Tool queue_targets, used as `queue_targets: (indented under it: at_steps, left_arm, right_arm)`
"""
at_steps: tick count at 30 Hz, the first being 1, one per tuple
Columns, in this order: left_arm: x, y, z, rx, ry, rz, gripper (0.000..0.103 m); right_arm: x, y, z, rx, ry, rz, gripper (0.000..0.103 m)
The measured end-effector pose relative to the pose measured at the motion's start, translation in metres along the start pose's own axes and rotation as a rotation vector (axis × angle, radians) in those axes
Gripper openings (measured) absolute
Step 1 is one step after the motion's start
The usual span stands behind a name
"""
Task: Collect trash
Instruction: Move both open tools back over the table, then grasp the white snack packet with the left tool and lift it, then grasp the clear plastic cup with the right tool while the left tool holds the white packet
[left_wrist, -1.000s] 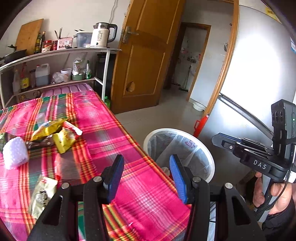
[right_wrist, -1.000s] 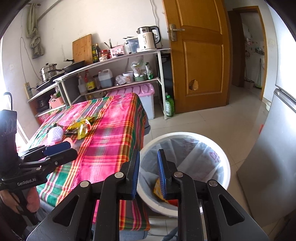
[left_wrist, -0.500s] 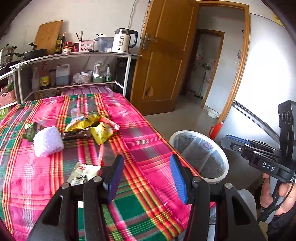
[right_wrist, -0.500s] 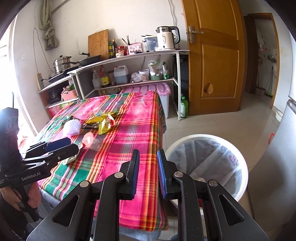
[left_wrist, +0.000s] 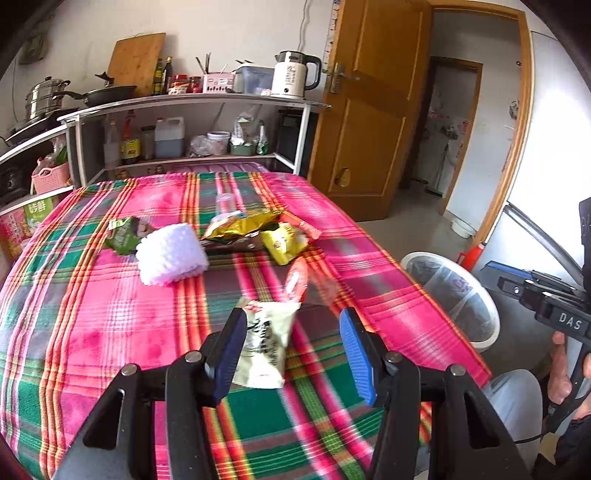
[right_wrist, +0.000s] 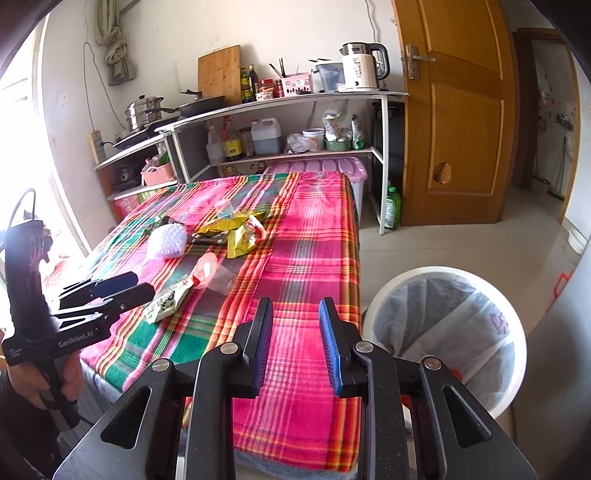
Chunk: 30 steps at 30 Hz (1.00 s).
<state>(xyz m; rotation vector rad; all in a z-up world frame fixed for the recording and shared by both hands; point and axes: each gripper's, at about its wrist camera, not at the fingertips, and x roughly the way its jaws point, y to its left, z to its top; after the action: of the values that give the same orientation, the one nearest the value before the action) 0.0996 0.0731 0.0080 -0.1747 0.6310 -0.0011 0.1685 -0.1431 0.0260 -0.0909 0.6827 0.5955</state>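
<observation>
Trash lies on a table with a pink and green plaid cloth (left_wrist: 110, 325). My left gripper (left_wrist: 291, 350) is open just above a pale green snack wrapper (left_wrist: 266, 343), which lies nearer the left finger. Beyond it lie a tipped clear cup with a red lid (left_wrist: 299, 280), a white foam net (left_wrist: 171, 253), yellow wrappers (left_wrist: 258, 230) and a green wrapper (left_wrist: 123, 234). My right gripper (right_wrist: 297, 343) hangs over the table's near edge, its jaws opening with nothing between them. A white lined trash bin (right_wrist: 443, 272) stands on the floor to its right.
A small clear cup (right_wrist: 223, 208) stands farther back on the cloth. Shelves with bottles, pots and a kettle (right_wrist: 364, 72) line the back wall. A wooden door (right_wrist: 454, 129) and a pink storage box (right_wrist: 325, 166) stand behind the table. A hand (right_wrist: 64, 380) holds the left gripper's handle.
Both views have swung left from the bin towards the table. The left gripper has come over the pale wrapper. The right gripper's jaws have widened.
</observation>
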Motion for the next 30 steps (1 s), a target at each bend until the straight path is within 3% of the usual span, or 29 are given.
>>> queue_targets:
  at_steps: [10,19,23,25,30]
  left_arm:
    - [0.031,0.013,-0.013,0.017,0.115,0.042,0.059]
    - [0.046,0.011,-0.013,0.037,0.159,0.075,0.058]
    - [0.044,0.011,-0.014,0.048,0.146,0.051,0.030]
    - [0.042,0.011,-0.014,0.053,0.142,0.042,0.023]
    - [0.036,0.024,-0.014,-0.003,0.122,0.023,0.021]
  right_arm:
    - [0.022,0.015,0.006,-0.034,0.037,0.028,0.037]
    - [0.049,0.030,0.016,-0.077,0.062,0.067,0.039]
    - [0.064,0.038,0.021,-0.111,0.072,0.100,0.044]
    - [0.072,0.042,0.023,-0.128,0.081,0.118,0.045]
    - [0.095,0.052,0.028,-0.172,0.113,0.141,0.046]
